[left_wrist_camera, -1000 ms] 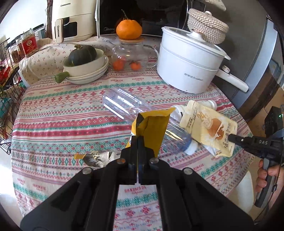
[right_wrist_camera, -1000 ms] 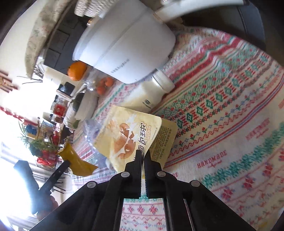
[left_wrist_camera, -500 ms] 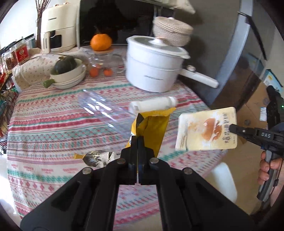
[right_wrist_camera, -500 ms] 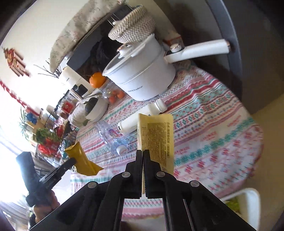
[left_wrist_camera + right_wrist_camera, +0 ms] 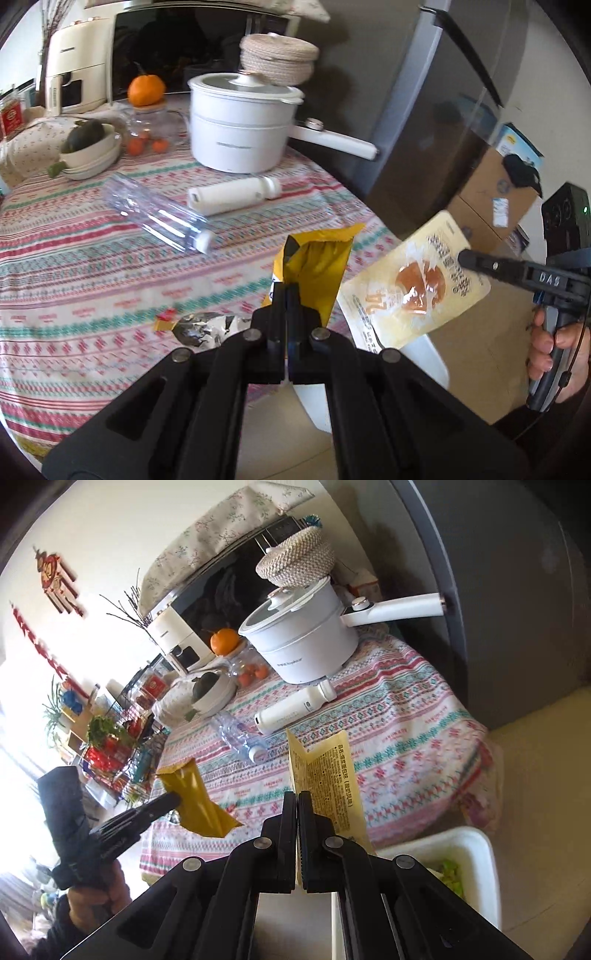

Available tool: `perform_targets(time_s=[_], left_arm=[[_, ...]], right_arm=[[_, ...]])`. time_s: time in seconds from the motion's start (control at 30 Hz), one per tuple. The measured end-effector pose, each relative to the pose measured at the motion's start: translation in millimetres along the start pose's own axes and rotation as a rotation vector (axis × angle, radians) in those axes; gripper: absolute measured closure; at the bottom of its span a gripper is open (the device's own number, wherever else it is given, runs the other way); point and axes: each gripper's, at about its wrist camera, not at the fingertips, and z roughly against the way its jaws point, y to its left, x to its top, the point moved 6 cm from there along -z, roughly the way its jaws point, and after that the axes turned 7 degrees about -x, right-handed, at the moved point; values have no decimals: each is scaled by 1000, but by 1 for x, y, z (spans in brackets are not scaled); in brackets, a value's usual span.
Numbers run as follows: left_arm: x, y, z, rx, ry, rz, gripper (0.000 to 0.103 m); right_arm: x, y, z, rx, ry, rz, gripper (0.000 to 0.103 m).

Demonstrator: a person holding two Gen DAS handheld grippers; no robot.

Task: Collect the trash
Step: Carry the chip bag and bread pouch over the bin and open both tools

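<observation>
The left claw [image 5: 286,295] is shut tight on the bottom edge of a torn yellow wrapper [image 5: 317,269], which stands up from the jaws out past the counter's [image 5: 74,258] near edge. The right claw [image 5: 297,805] is likewise clamped on a cream bread bag [image 5: 328,779], pinched at one edge so the printed back faces the right wrist camera. Both pieces are thin film, nearly weightless and floppy; they crease and swing about the pinch point rather than hold shape, so an edge grip with jaws fully closed looks right, and each should probably flutter rather than drop straight once let go. A white bin [image 5: 476,853] with something green inside sits on the floor just below the right claw, so both wrappers seem close to their drop. Trash left on the counter: a clear plastic bottle [image 5: 159,218] lying on its side, a white bottle [image 5: 232,194] lying beside it, and a crumpled foil wrapper [image 5: 203,330] near the edge. The bottles are rigid, light, round, and likely to roll, so a hold across the body or at the neck would suit; the foil should crush easily anywhere.
</observation>
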Motion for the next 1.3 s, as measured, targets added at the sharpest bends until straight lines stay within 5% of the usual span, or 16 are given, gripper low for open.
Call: perform_targets(time_s=[0.43, 0.9, 0.97, 1.07, 1.13, 1.3], left_arm=[[-44, -77, -42, -133, 126, -135, 102], [-94, -115, -94, -198, 287, -171, 101], [-99, -117, -97, -175, 311, -187, 87], [-102, -118, -96, -161, 320, -200, 73], [-102, -117, -94, -154, 321, -206, 68], [-96, -113, -93, -144, 313, -187, 60]], right_arm=[[-34, -38, 43, -142, 30, 107, 101], [-61, -85, 27, -270, 184, 121, 100], [-64, -89, 23, -272, 205, 114, 99], [-68, -96, 18, -283, 232, 88, 82], [-68, -96, 19, -287, 227, 91, 70], [-65, -89, 21, -276, 211, 101, 61]])
